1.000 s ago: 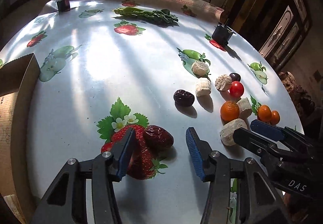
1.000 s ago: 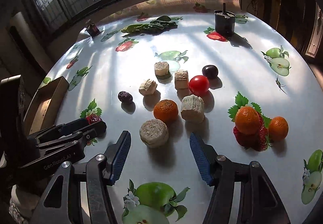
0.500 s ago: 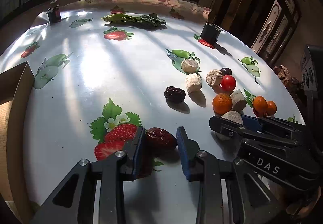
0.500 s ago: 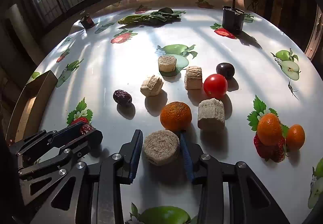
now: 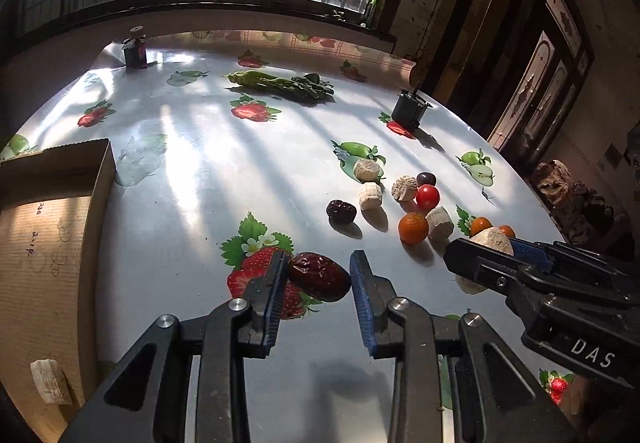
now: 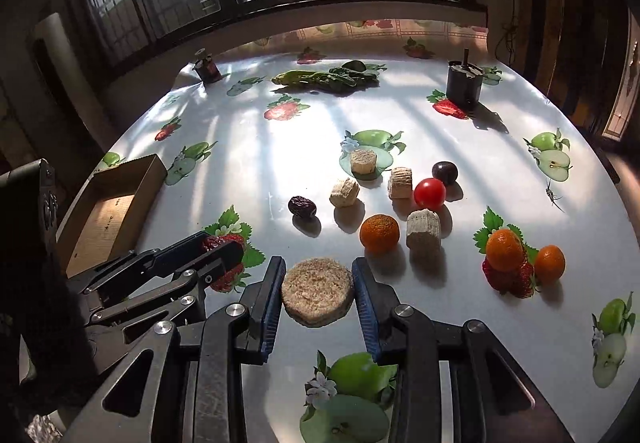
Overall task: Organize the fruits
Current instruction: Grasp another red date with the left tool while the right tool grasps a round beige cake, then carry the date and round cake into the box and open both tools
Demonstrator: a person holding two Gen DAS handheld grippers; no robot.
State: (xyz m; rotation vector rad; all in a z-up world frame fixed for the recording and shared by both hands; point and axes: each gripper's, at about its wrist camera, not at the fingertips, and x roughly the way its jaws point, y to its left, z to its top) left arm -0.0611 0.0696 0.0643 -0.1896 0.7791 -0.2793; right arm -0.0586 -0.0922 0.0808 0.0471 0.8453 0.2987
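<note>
Above the fruit-printed white table (image 5: 192, 171), the left gripper (image 5: 318, 275) has its blue-padded fingers clamped on a wrinkled dark-red date (image 5: 319, 276), lifted clear. The right gripper (image 6: 318, 293) pinches a round tan fibrous puck (image 6: 318, 293). Only the left view shows a pale chunk (image 5: 50, 381) inside the brown cardboard box (image 5: 44, 227); only the right shows two small oranges (image 6: 505, 250) unobstructed.

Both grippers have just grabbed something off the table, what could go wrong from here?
The left gripper pinches the rounded, glossy red date near its ends, so it might squirt out. The right gripper holds the crumbly-looking tan puck, which might chip. The grippers sit close together and could bump heading to the cardboard box.
</note>
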